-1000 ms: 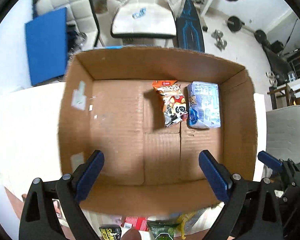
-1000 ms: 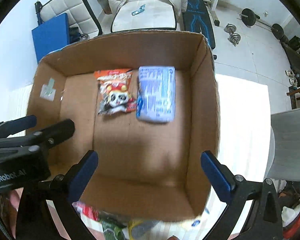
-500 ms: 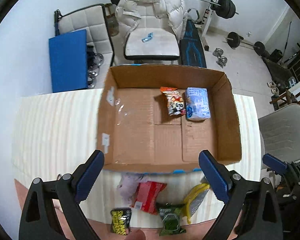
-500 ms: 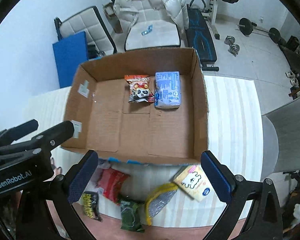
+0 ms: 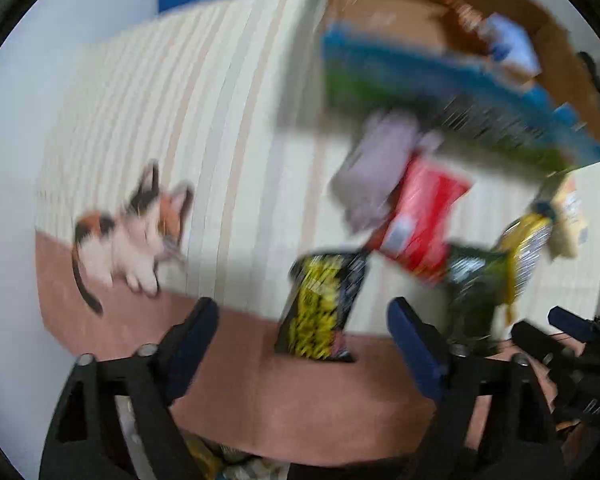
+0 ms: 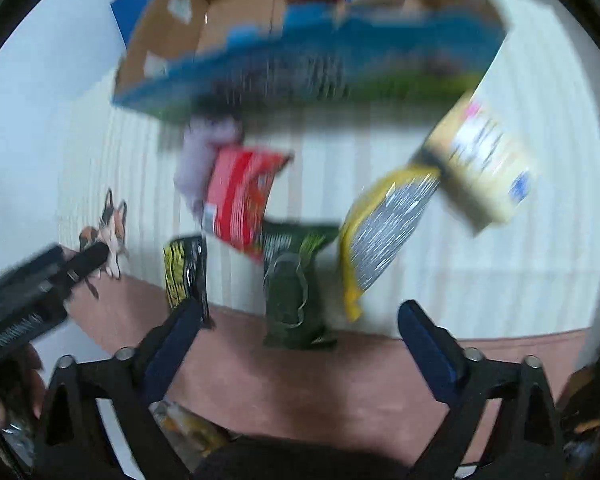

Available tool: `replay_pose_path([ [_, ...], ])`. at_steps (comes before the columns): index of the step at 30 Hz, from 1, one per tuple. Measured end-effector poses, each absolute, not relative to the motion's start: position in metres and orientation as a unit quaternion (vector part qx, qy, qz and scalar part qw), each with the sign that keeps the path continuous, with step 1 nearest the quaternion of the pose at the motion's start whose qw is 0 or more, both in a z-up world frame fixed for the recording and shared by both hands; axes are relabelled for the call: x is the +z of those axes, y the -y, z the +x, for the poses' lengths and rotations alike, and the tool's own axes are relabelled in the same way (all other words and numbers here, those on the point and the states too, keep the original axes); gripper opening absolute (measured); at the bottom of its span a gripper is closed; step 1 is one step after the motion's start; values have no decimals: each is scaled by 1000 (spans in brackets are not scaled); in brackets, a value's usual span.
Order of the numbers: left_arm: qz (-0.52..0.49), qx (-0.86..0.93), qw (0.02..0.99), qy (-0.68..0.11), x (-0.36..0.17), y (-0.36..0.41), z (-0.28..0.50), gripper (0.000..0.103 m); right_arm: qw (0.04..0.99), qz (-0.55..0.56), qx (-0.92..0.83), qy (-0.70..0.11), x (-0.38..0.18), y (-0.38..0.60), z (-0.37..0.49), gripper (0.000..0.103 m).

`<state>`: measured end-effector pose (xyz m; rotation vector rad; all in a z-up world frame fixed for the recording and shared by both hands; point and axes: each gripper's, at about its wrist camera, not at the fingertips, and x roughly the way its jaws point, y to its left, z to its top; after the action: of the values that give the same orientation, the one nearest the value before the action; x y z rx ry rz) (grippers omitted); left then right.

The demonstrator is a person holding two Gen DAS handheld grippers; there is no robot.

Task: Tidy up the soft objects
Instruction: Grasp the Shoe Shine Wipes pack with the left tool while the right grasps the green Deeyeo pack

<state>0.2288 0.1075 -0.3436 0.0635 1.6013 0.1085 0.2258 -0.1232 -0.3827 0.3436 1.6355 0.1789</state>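
Both views are motion-blurred. Soft packs lie on the striped cloth in front of a cardboard box (image 5: 452,92) (image 6: 300,56). My left gripper (image 5: 304,320) is open and empty just in front of a black-and-yellow pack (image 5: 324,304) (image 6: 184,272). My right gripper (image 6: 300,316) is open and empty around the near end of a dark green pack (image 6: 296,280) (image 5: 476,280). A red pack (image 5: 416,220) (image 6: 240,196), a lilac soft item (image 5: 380,168) (image 6: 204,152), a yellow-and-silver pack (image 6: 384,228) (image 5: 528,240) and a cream pack (image 6: 484,160) lie behind.
Two packs lie inside the box at its far side (image 5: 496,36). A cat picture (image 5: 132,236) is printed on the cloth at the left. A pink band (image 6: 300,380) borders the cloth's near edge. The left gripper's body (image 6: 32,300) shows at the left of the right wrist view.
Both grippers have pulled back from over the box and dropped low toward the packs in front of it. Both stay open and empty.
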Motion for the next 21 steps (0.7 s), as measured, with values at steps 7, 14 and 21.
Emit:
replay_pose_path([
  [7, 13, 50, 656, -753, -405, -117, 214, 80, 647, 140, 78, -746, -420, 93, 228, 87],
  [14, 15, 35, 630, -776, -447, -103, 211, 80, 625, 99, 57, -772, -457, 74, 227, 75],
  [21, -8, 25, 625, -781, -456, -99, 213, 49, 605, 90, 51, -789, -485, 69, 220, 51],
])
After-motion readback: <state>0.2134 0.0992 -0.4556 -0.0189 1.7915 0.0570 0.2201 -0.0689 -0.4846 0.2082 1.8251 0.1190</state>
